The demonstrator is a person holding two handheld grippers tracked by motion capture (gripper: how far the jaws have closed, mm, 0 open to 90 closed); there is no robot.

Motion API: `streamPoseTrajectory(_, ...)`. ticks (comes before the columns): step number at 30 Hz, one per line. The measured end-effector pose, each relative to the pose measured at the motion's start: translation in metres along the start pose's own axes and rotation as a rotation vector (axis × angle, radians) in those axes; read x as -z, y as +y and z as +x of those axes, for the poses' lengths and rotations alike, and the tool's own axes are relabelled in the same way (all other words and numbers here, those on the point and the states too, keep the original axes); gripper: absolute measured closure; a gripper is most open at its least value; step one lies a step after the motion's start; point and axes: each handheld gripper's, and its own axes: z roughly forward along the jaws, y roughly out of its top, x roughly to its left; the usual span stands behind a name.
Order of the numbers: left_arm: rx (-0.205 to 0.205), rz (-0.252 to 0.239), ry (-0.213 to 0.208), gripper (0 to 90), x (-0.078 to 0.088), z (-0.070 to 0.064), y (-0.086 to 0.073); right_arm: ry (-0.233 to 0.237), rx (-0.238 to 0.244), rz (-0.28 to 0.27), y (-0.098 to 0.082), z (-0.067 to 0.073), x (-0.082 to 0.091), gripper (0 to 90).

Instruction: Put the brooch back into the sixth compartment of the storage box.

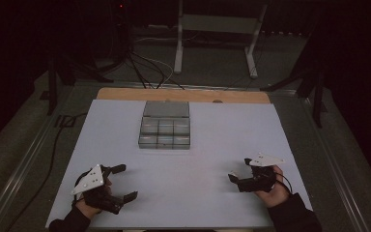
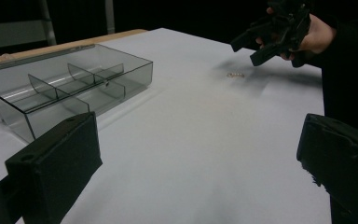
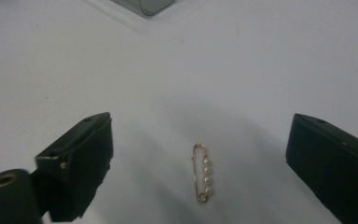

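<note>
Item: small gold safety pin strung with a row of pearl-like beads [image 3: 202,173], lying flat on the counter, lower centre of the right gripper view; a pale speck right of centre in the left gripper view [image 2: 235,74].
Long axis: runs up and down the right gripper view, roughly along the line of sight, so the two jaws flank its long sides.
Bearing from jaws: between the two black jaws of the right gripper [image 3: 200,154], slightly right of the midpoint; no pad touches it.
Right jaws: spread wide, nothing gripped.
Left gripper [image 1: 121,182]: lower left of the high view, jaws wide apart and empty, well apart from the pin.
Nearer hand: the right, judged the one to take the pin.
Container: smoked clear plastic compartment box [image 1: 165,126], upper centre of the high view, lid open.
Surface: plain white counter [image 1: 212,140], matte, wooden edge at the far side.
Room: dark; a white metal frame [image 1: 217,29] and cables on the floor beyond.
</note>
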Motion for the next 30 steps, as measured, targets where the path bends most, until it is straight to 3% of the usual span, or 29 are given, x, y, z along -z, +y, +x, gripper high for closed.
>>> streamPoseTrajectory(2, 0.0, -0.003, -0.001, 1.2, 0.0, 0.0, 0.0, 0.013, -0.018, 0.008, 0.0, -0.001, 0.001, 25.3)
streamPoseTrajectory(9, 0.001, -0.004, 0.0, 1.2, 0.0, 0.0, 0.0, 0.004, -0.022, 0.074, -0.001, 0.001, -0.006, 39.9)
streamPoseTrajectory(15, 0.001, 0.009, 0.001, 1.1, -0.001, 0.001, -0.001, 0.003, -0.035, 0.093, -0.002, -0.001, -0.007, 50.5)
streamPoseTrajectory(30, 0.009, 0.015, 0.004, 1.1, -0.002, 0.002, -0.002, -0.013, -0.037, 0.13, -0.002, -0.003, -0.011, 65.3)
